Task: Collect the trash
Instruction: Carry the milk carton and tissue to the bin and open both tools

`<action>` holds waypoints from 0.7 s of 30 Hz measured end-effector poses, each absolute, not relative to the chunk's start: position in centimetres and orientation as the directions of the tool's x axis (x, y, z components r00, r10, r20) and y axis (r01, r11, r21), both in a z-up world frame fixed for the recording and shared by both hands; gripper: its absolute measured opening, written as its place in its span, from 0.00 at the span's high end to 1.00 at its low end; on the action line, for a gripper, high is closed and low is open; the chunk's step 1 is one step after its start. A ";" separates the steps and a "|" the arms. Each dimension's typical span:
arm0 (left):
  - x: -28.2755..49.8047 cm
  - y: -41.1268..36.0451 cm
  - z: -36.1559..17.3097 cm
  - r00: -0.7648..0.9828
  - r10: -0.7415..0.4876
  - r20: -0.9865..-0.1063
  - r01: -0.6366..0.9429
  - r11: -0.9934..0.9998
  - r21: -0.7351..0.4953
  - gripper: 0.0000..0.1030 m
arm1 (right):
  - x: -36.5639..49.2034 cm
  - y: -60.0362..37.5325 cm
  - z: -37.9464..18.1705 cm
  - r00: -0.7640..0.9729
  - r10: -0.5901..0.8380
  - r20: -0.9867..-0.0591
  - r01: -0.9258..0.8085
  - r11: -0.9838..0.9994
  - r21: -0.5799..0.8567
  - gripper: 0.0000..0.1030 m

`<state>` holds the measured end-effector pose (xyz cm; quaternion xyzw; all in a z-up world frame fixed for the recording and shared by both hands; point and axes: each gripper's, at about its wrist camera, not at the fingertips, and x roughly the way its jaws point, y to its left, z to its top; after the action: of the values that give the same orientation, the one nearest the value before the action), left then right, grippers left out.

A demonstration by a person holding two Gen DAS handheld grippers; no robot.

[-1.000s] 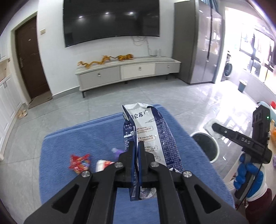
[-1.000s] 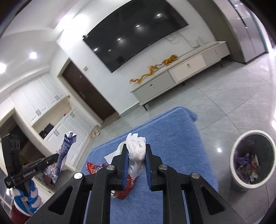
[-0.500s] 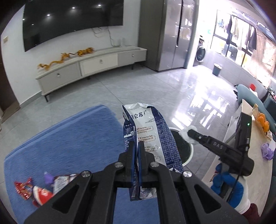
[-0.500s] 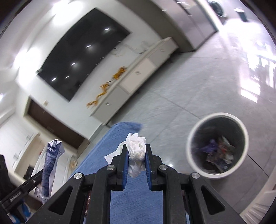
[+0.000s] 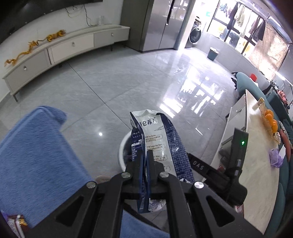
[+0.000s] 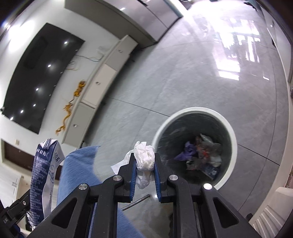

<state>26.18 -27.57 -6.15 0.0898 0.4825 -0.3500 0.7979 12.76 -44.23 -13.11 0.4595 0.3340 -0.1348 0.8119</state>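
Right tongs pinched crumpled white tissue, round white-rimmed bin just ahead-right; left tongs pinched blue-white foil bag. Risk: early release, tissue probably misses rim.

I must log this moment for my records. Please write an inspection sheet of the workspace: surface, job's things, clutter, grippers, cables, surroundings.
Surface: blue cloth-covered table, beside a grey tiled floor.
Job's things: milk carton; crumpled tissue; white trash bin already holding trash.
Clutter: snack wrappers at the table's near corner.
Grippers: left gripper shut on the milk carton; right gripper shut on the crumpled tissue, near the bin's rim.
Cables: wires on the wall above the TV cabinet.
Surroundings: TV, refrigerator, oranges on a counter.
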 end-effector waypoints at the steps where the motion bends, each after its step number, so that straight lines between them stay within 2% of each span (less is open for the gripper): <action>1: 26.4 -28.2 -6.7 0.275 -0.473 -0.837 0.644 0.737 -0.206 0.97 | 12.9 -44.8 -13.7 0.730 0.085 -0.679 0.543 0.531 0.650 0.84; 13: 30.1 -34.3 -13.4 0.158 -0.455 -0.877 0.600 0.749 -0.281 0.97 | 14.0 -47.8 -18.6 0.647 0.074 -0.759 0.651 0.463 0.601 0.80; 21: 31.4 -35.7 -15.3 0.149 -0.451 -0.880 0.570 0.767 -0.296 0.95 | 13.5 -48.6 -19.1 0.633 0.040 -0.773 0.687 0.429 0.586 0.56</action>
<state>31.36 -35.71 -15.26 0.0533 0.5583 -0.3374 0.7561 13.49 -48.59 -19.14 0.4898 0.3714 -0.2130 0.7595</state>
